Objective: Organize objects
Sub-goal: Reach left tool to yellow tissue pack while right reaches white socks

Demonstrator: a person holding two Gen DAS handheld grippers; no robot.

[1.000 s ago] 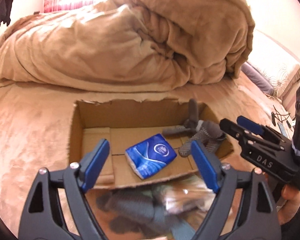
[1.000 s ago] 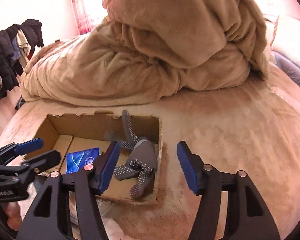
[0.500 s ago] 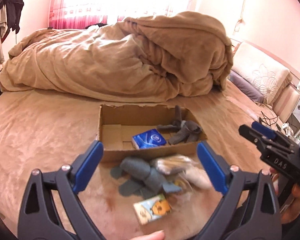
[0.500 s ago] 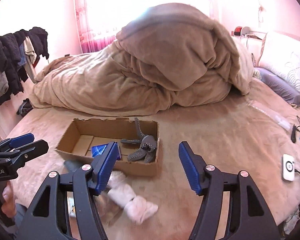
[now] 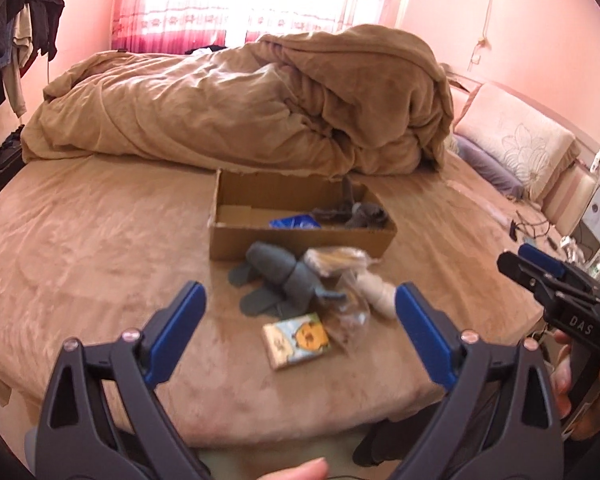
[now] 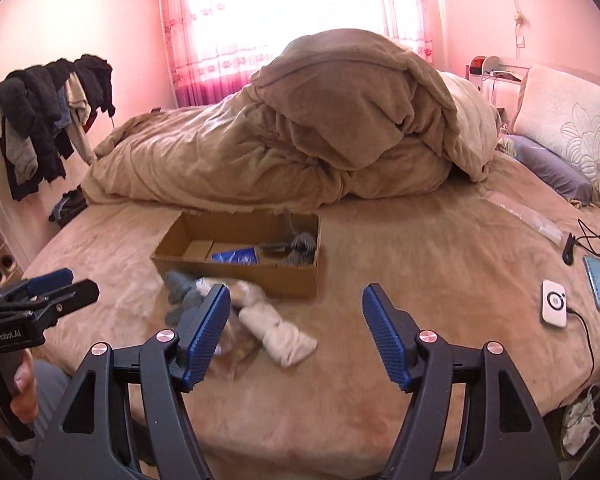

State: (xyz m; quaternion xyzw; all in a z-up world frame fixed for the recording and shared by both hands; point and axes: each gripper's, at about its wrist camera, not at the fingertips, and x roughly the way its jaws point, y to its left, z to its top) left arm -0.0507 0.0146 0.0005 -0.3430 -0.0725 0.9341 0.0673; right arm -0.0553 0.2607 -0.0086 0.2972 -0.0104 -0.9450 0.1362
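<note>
On plush tan bedding, both grippers, left (image 5: 300, 316) and right (image 6: 296, 332), gape empty before a cardboard box (image 5: 300, 244); only the left view shows a cartoon-printed packet (image 5: 298, 340).

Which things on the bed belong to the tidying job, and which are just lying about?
Job: cardboard box, blue packet and dotted grey socks inside it; plain grey socks, white socks, cartoon card, clear bags.

Lying about: duvet, pillows, phone, white charger.
</note>
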